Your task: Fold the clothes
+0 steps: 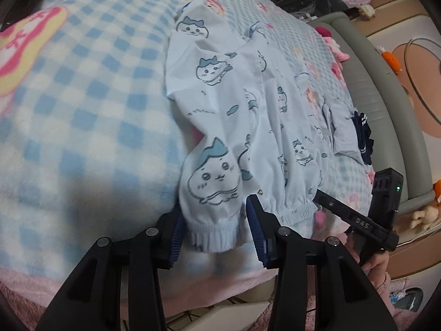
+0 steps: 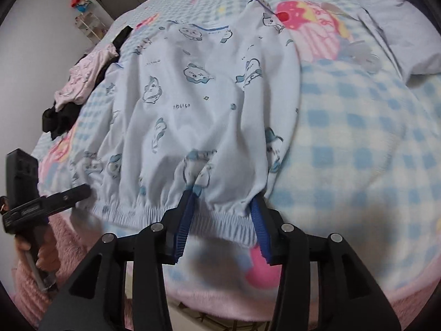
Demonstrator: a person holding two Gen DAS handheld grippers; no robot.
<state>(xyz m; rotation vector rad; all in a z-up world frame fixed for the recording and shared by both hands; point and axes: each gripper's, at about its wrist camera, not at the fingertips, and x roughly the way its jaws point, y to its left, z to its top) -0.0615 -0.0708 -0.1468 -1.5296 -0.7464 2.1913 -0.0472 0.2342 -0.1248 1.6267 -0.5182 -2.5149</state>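
light: soft, dim indoor, no glare | shadows: dark patch on the blanket (image 1: 82,115) left of the left claw (image 1: 217,229), another right of the right claw (image 2: 223,220) | blur: blanket checks smeared, claw arms soft | distortion: strong fisheye bending, black vignette at corners

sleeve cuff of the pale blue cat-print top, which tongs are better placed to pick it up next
Left. The left tongs already straddle the ribbed sleeve cuff, blue pads either side, open. The right tongs sit at the elastic hem of the pale blue cat-print top instead.
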